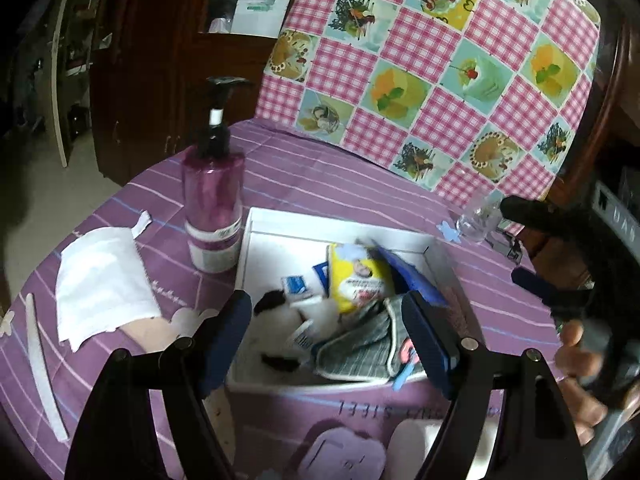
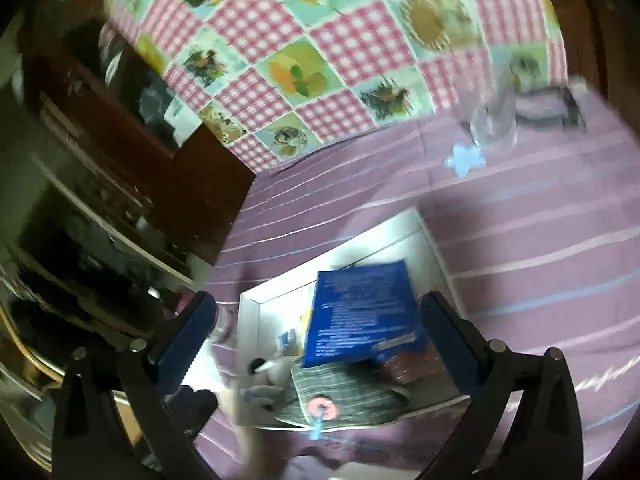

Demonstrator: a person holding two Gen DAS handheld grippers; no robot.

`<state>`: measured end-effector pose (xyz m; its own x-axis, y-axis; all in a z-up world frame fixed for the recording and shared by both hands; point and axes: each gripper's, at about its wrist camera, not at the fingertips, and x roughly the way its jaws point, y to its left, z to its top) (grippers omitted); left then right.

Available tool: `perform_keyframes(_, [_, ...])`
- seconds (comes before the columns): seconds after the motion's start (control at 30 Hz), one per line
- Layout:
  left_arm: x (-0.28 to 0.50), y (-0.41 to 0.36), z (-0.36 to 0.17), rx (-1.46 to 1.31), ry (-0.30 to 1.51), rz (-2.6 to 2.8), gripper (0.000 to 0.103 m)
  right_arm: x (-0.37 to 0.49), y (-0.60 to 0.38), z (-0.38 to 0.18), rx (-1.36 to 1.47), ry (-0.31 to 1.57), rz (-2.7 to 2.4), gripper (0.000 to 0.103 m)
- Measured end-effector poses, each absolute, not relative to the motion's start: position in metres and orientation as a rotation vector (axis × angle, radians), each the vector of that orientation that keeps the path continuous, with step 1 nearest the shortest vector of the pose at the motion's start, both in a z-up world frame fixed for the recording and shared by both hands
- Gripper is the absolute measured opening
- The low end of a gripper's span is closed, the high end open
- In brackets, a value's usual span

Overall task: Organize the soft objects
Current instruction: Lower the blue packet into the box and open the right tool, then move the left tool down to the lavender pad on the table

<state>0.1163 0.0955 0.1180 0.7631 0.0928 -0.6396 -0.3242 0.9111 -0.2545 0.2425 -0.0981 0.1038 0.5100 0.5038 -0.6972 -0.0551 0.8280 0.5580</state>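
Note:
A white box [image 1: 256,232] on the purple striped tablecloth holds a yellow packet [image 1: 358,280], a blue packet [image 2: 360,312], a grey striped pouch [image 1: 360,344] with a pink ring, a black-and-white plush toy [image 1: 276,320] and small blue sachets [image 1: 296,284]. My left gripper [image 1: 328,336] hangs open just above the box's near side, with nothing between its fingers. My right gripper [image 2: 316,340] is open too, over the box; the blue packet lies below its jaws, apart from the pads. It also shows at the right in the left wrist view as the right gripper [image 1: 514,240]. A white folded cloth [image 1: 104,280] lies left of the box.
A purple pump bottle [image 1: 214,200] stands at the box's left corner. A clear glass [image 2: 494,120] and a blue flower shape [image 2: 464,162] sit behind the box to its right. A pink checked cloth [image 1: 440,60] rises at the back. A white strip [image 1: 40,360] lies far left.

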Motion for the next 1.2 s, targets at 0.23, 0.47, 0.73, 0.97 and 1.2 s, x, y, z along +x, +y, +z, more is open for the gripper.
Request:
perform_keyframes(0.23, [0.105,0.095,0.105,-0.357,0.696,0.240,0.074,0.244,-0.100,0.102,0.432,1.142,0.325,0.092])
perform_keyframes(0.47, [0.090,0.085,0.096,-0.346,0.726,0.204,0.065,0.237,-0.089,0.099,0.326,1.259,0.373,0.065])
perform_keyframes(0.73, [0.080,0.065,0.082,-0.308,0.781,0.101,0.062,0.221,-0.074,0.090,0.192,1.361,0.400,0.054])
perform_keyframes(0.97, [0.072,0.060,0.065,-0.291,0.826,0.100,0.062,0.197,-0.059,0.097,0.040,1.359,0.449,0.054])
perform_keyframes(1.2, [0.070,0.053,0.046,-0.259,0.890,0.095,0.062,0.191,-0.059,0.101,-0.020,1.348,0.454,0.054])
